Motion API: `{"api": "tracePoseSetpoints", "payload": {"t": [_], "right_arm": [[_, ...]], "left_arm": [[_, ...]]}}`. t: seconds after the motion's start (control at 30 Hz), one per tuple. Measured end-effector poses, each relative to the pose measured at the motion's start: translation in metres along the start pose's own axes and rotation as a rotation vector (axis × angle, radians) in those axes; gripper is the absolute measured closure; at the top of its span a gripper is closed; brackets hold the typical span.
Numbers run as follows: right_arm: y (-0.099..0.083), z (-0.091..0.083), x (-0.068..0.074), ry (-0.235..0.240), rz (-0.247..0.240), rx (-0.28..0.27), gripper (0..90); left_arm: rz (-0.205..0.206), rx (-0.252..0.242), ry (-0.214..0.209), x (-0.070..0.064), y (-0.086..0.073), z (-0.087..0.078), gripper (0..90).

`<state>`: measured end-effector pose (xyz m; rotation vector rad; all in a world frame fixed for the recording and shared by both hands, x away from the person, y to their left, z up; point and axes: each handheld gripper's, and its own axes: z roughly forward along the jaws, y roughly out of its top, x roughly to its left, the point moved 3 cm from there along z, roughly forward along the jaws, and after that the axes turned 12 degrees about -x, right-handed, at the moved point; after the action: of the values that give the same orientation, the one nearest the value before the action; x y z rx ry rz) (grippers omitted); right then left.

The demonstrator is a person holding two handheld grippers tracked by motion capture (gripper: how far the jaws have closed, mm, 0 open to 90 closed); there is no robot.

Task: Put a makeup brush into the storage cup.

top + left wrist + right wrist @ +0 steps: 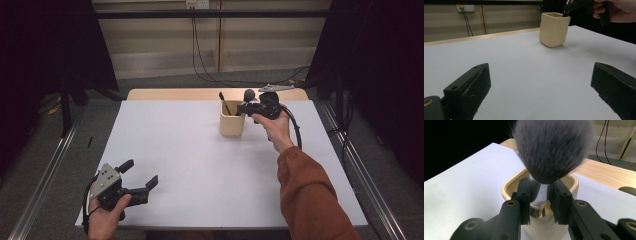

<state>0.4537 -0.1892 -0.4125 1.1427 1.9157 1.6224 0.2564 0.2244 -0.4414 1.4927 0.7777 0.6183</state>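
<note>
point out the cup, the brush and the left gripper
cup (554, 30): left gripper view, front wall.
brush (551, 147): right gripper view, bristle head.
left gripper (137, 175): high view, gap between its spread fingertips.

The desk (200, 165) is plain white with a light wooden far edge. The cup (232, 125) is cream. The brush (552, 147) has grey bristles darkening to black above a silver ferrule. Both claws are black. The sleeve (312, 200) is rust orange.
</note>
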Motion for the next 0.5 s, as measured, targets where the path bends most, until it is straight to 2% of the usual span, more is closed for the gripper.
{"api": "tracePoseSetpoints", "payload": {"t": [0.13,0.27,0.5], "right_arm": [[-0.0024,-0.0013,-0.0003,-0.005,-0.001,-0.015,68.6],[-0.0051,-0.0029,-0.0015,-0.025,0.003,-0.021,59.6],[-0.0056,-0.0057,-0.0021,-0.045,-0.002,-0.040,33.7]], "left_arm": [[0.001,0.001,0.000,0.0002,-0.0002,-0.0003,3.0],[-0.003,0.000,0.001,0.0001,0.0000,-0.0003,3.0],[0.000,0.000,-0.002,0.0004,0.0002,0.0001,3.0]]}}
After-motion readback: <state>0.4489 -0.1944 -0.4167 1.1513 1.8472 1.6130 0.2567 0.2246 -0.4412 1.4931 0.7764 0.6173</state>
